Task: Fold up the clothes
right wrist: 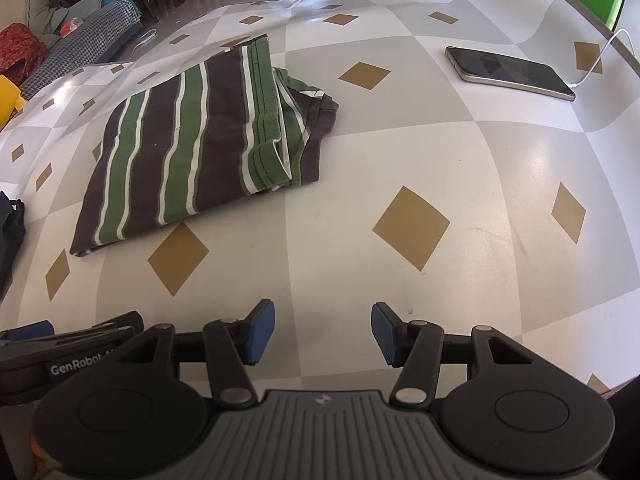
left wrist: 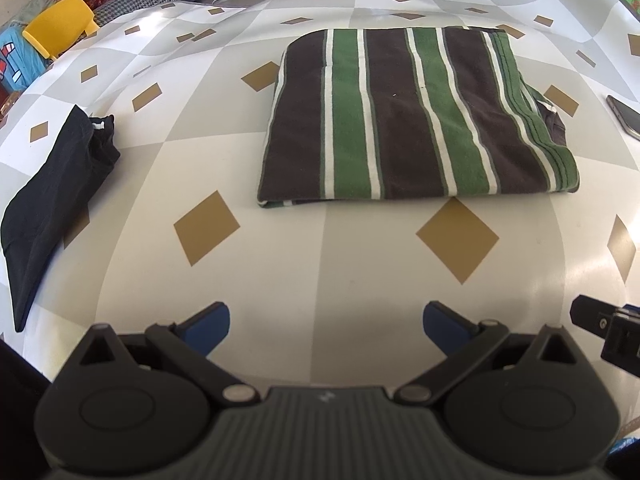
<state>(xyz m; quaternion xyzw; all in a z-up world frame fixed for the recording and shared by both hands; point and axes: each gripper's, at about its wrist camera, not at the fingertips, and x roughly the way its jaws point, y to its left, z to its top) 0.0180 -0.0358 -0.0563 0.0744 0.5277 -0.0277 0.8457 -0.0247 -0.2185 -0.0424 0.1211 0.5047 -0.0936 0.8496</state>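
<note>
Green, brown and white stripes mark the folded shirt (left wrist: 416, 116), lying as a compact rectangle at the centre of the bench (left wrist: 320, 248), with a sleeve edge poking out on its right side. Both the left hand-held gripper (left wrist: 326, 322) and the right hand-held gripper (right wrist: 323, 330) hover released and empty at the bottom of their frames, well apart from it. That garment looks essentially done; the black garment (left wrist: 52, 196) at the left edge appears bundled, perhaps next

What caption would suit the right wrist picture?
Open right gripper hovers over the checkered table, near a folded striped shirt and a charging phone.
</note>
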